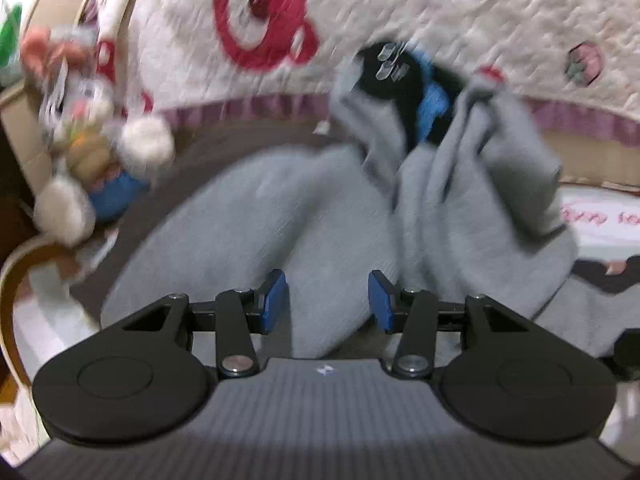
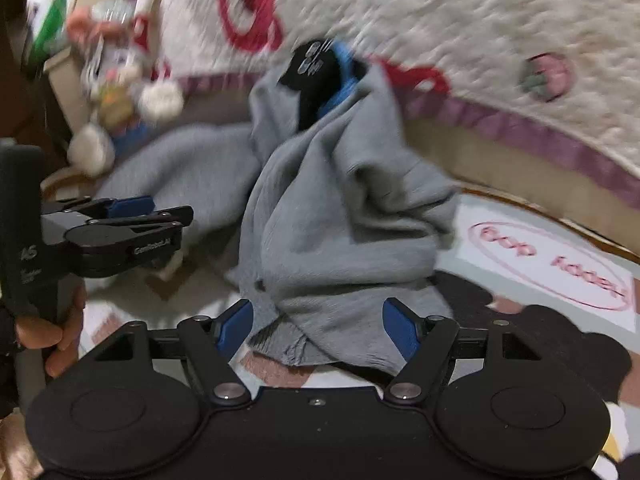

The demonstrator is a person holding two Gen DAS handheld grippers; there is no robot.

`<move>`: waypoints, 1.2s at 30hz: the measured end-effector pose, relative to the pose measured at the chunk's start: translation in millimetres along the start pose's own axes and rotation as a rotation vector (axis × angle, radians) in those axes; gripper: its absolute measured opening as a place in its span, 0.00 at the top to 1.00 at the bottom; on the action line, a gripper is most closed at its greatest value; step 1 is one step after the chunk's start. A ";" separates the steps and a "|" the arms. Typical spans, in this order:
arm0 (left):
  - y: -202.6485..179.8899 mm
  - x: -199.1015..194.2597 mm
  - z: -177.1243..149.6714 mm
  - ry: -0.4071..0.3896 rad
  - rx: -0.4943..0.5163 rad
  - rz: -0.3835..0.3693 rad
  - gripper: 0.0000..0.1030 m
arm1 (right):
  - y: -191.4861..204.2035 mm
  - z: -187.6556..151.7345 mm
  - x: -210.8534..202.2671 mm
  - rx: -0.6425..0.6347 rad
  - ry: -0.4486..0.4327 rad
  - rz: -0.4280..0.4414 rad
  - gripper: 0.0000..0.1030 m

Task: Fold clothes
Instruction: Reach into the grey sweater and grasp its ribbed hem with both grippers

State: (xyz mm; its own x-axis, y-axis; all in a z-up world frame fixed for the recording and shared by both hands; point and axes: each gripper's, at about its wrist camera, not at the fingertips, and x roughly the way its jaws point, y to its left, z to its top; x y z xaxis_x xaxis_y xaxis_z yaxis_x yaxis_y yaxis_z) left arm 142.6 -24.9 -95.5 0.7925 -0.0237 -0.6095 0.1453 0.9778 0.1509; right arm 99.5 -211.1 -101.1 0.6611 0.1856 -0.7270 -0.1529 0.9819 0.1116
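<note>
A grey garment (image 1: 280, 216) lies crumpled in a heap on the patterned surface; it also shows in the right wrist view (image 2: 336, 232). A black and blue piece (image 1: 404, 84) sticks out of its top, also in the right wrist view (image 2: 320, 76). My left gripper (image 1: 328, 300) is open just above the grey cloth, holding nothing; it also shows from the side in the right wrist view (image 2: 160, 210). My right gripper (image 2: 318, 328) is open, its blue pads either side of the garment's near hem, not closed on it.
A white quilt with red bear shapes (image 1: 260, 20) rises behind the garment. A plush toy (image 1: 84, 128) hangs at the left, also in the right wrist view (image 2: 120, 92). A mat with pink lettering (image 2: 552, 260) lies at the right. Both views are motion-blurred.
</note>
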 end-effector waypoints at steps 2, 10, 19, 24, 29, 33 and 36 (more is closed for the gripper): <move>11.3 5.8 -2.6 0.048 -0.043 -0.060 0.55 | 9.5 3.4 22.8 -0.053 0.025 0.011 0.26; 32.1 14.8 -3.6 0.110 -0.147 -0.160 0.55 | 24.8 19.0 106.9 -0.131 -0.006 -0.151 0.13; 29.8 17.7 -2.9 0.154 -0.162 -0.251 0.46 | -7.5 10.7 63.0 0.187 -0.247 -0.134 0.87; 23.6 11.1 -0.1 0.146 -0.168 -0.382 0.41 | -25.6 9.9 -6.5 0.161 -0.393 -0.325 0.88; 7.3 9.0 -0.1 0.171 -0.154 -0.540 0.38 | -54.9 5.4 -63.2 0.151 -0.463 -0.469 0.89; -16.2 26.8 -4.6 0.256 -0.155 -0.545 0.31 | -71.4 0.3 -96.5 0.144 -0.484 -0.560 0.89; -33.9 41.9 -11.3 0.292 -0.116 -0.451 0.25 | -82.4 -5.6 -114.0 0.139 -0.478 -0.609 0.89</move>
State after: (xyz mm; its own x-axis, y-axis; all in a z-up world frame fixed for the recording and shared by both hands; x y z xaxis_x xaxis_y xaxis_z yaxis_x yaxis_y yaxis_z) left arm 164.2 -56.6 -134.9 0.4668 -0.4033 -0.7871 0.3535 0.9009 -0.2519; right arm 32.6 -313.4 -31.2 0.8479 -0.4221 -0.3208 0.4105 0.9056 -0.1067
